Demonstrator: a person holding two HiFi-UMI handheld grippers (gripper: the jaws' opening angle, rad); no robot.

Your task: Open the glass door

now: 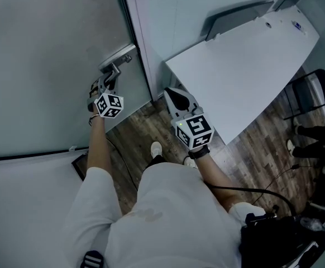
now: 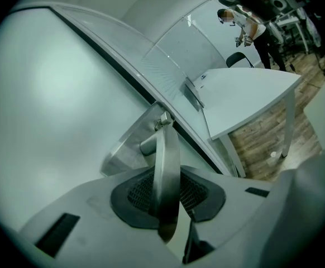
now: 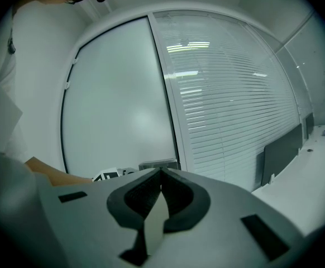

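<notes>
The frosted glass door (image 1: 45, 66) fills the left of the head view. Its metal lock plate (image 1: 118, 56) sits by the door frame (image 1: 137, 38). The lever handle (image 1: 113, 70) sticks out from the plate. My left gripper (image 1: 104, 88) is shut on this handle. In the left gripper view the flat metal handle (image 2: 166, 149) runs between the two dark pads (image 2: 137, 193) of my left gripper (image 2: 168, 197). My right gripper (image 1: 173, 96) hangs shut and empty to the right of the door, near the table's corner. Its jaws (image 3: 160, 175) meet, pointing at the door (image 3: 118, 105).
A white table (image 1: 240, 71) stands close on the right, its corner near my right gripper. A glass wall with blinds (image 3: 229, 94) adjoins the door. A black chair (image 1: 313, 91) and dark gear with cables (image 1: 280, 233) are at the right. Another person (image 2: 246, 27) stands far off.
</notes>
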